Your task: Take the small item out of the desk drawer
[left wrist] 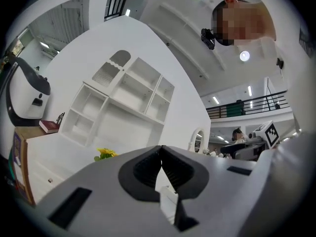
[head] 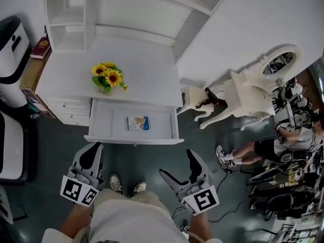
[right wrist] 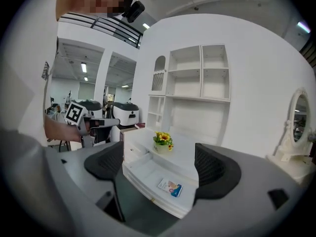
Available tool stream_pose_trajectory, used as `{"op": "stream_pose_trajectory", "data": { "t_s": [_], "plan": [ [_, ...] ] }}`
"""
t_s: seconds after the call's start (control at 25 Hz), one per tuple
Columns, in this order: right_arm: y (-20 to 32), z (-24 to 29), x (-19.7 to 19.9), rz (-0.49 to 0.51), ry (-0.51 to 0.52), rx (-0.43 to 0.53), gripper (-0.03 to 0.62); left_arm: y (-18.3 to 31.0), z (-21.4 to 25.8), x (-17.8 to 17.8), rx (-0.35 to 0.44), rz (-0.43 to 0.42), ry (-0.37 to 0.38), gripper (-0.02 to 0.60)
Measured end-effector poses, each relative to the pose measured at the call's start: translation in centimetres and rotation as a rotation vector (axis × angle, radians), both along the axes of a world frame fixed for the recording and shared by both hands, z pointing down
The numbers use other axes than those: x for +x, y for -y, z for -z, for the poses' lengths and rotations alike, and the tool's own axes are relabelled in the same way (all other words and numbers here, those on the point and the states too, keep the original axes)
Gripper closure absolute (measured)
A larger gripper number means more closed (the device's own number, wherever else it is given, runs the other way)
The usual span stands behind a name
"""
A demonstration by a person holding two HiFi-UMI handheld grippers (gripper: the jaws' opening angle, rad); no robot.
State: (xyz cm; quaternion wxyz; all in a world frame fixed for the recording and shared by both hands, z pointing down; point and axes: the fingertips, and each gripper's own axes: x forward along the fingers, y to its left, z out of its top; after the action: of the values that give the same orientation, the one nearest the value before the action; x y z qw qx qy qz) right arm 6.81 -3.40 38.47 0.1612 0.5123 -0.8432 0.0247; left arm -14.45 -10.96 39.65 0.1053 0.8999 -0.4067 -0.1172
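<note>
The small item (head: pixel 138 123), a flat blue-and-white packet, lies in the middle of the pulled-out white desk drawer (head: pixel 98 120). Both grippers hover over the floor in front of the drawer, apart from it. My left gripper (head: pixel 91 156) is below the drawer's left end, and its pads (left wrist: pixel 148 168) meet with nothing between them. My right gripper (head: pixel 180 170) is below the drawer's right end with its jaws wide apart and empty. In the right gripper view the packet (right wrist: pixel 170 187) shows in the drawer (right wrist: pixel 153 199) between the pads (right wrist: pixel 213 169).
A pot of sunflowers (head: pixel 108 77) stands on the desktop (head: pixel 147 75), with a white shelf unit (head: pixel 71 14) behind. A white vanity with an oval mirror (head: pixel 263 80) and a small stool (head: pixel 195 101) stand to the right, and a seated person (head: pixel 273 146) beyond. White machines (head: pixel 11 44) are at the left.
</note>
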Motion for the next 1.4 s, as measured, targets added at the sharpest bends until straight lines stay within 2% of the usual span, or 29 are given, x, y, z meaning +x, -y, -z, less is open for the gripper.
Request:
{"op": "stream_pose_trajectory", "data": {
  "t_s": [0.2, 0.44, 0.6, 0.8, 1.16, 1.4],
  "plan": [
    [2.6, -0.5, 0.2, 0.008, -0.008, -0.012, 0.149, 2.1, 0.2, 0.3, 0.0, 0.003, 0.002, 0.566],
    [6.4, -2.3, 0.9, 0.068, -0.041, -0.018, 0.149, 4.3, 0.1, 0.1, -0.001, 0.068, 0.023, 0.565],
    [9.8, -3.1, 2.0, 0.136, -0.14, -0.017, 0.149, 5.6, 1.6, 0.7, 0.024, 0.114, 0.04, 0.566],
    [13.4, -4.7, 3.4, 0.214, -0.182, -0.039, 0.149, 7.4, 2.6, 2.3, 0.041, 0.169, 0.055, 0.566],
    [18.3, -9.5, 4.0, 0.368, -0.176, -0.099, 0.149, 8.4, 1.7, 4.1, -0.004, 0.259, 0.096, 0.566],
    [20.6, -14.1, 3.9, 0.495, -0.34, -0.127, 0.149, 8.5, 1.7, 5.2, -0.029, 0.305, 0.128, 0.566]
  ]
}}
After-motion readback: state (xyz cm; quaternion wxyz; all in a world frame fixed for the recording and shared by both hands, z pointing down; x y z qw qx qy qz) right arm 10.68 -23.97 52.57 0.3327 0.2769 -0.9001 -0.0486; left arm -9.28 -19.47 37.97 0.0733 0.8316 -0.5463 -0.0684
